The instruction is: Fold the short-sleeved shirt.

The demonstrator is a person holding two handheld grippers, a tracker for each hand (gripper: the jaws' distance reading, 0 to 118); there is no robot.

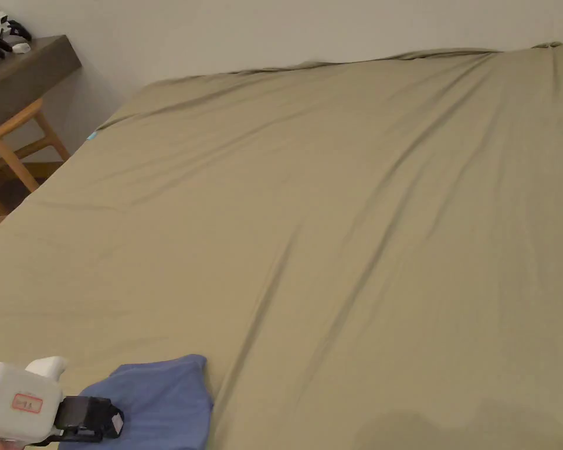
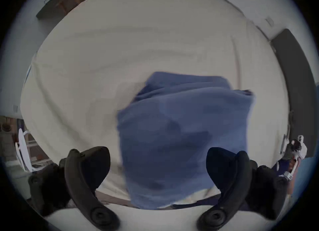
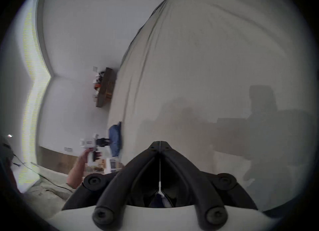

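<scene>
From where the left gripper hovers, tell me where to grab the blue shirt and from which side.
Take the blue shirt by its near hem edge, the end closest to the left gripper, coming from the bed's near side. The cloth lies bunched with that edge toward the open jaws, so a low pinch there looks easiest. The right gripper is shut, away over bare sheet.

Bed: we saw a big bed [image 1: 345, 193] with a tan sheet [image 1: 392, 246] pulled over it.
Sheet: it was mostly flat, with long soft wrinkles running across it.
On the bed: a blue shirt [image 1: 163, 404] lay on the sheet at the near edge, bunched and partly folded.
Far side: the sheet went up to a pale wall [image 1: 274, 29].
</scene>
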